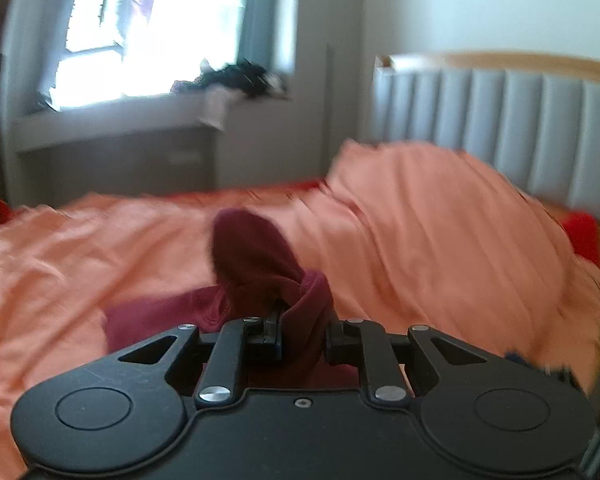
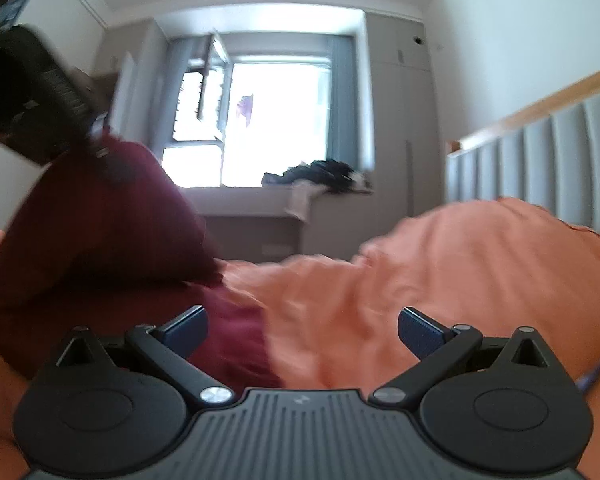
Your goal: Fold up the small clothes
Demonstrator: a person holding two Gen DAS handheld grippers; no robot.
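My right view alone shows the whole window (image 2: 268,120) beyond the orange bed (image 2: 440,264). The maroon garment (image 1: 256,264) lies bunched on it, near left. My left gripper (image 1: 302,340) has its jaws pinched narrow on the cloth; my right gripper (image 2: 302,332) points level, jaws wide, empty.

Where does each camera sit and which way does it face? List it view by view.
Left wrist: on the left gripper, facing across the orange bedding toward the window and headboard; its fingers are shut on the maroon garment.
Right wrist: on the right gripper, low over the bed, facing the window; its open fingers hold nothing, and the garment hangs at left.
Shared: window, headboard, bedding, garment, and the dark clothes on the sill.
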